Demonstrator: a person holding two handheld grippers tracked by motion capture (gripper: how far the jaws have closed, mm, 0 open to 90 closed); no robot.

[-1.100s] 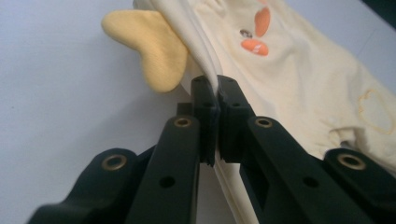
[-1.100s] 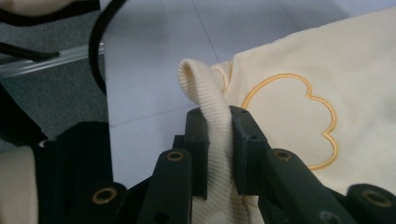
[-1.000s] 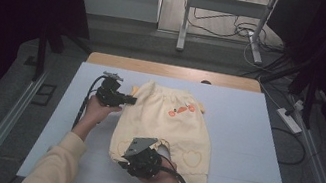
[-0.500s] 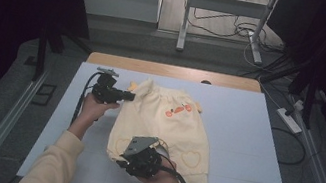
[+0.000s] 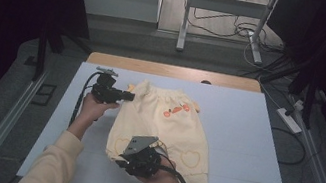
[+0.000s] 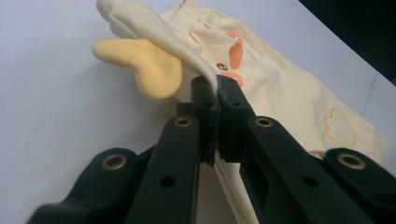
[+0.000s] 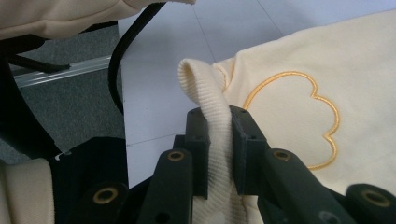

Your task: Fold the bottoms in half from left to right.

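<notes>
Cloth this soft will sag and fold wherever it is unsupported, so the cream garment (image 5: 164,130), light and limp, wants holding at its firmer edges. It lies flat at the middle of the white table (image 5: 254,138), orange print toward 12 o'clock, stitched outlines toward 6. The left gripper (image 5: 127,96), at the garment's 10 o'clock corner, has its jaws closed on a thin fold there. The right gripper (image 5: 122,163), at the 7 o'clock corner, has its jaws clamped on the ribbed hem (image 7: 208,102), a thicker band that should slip less than the plain fabric.
</notes>
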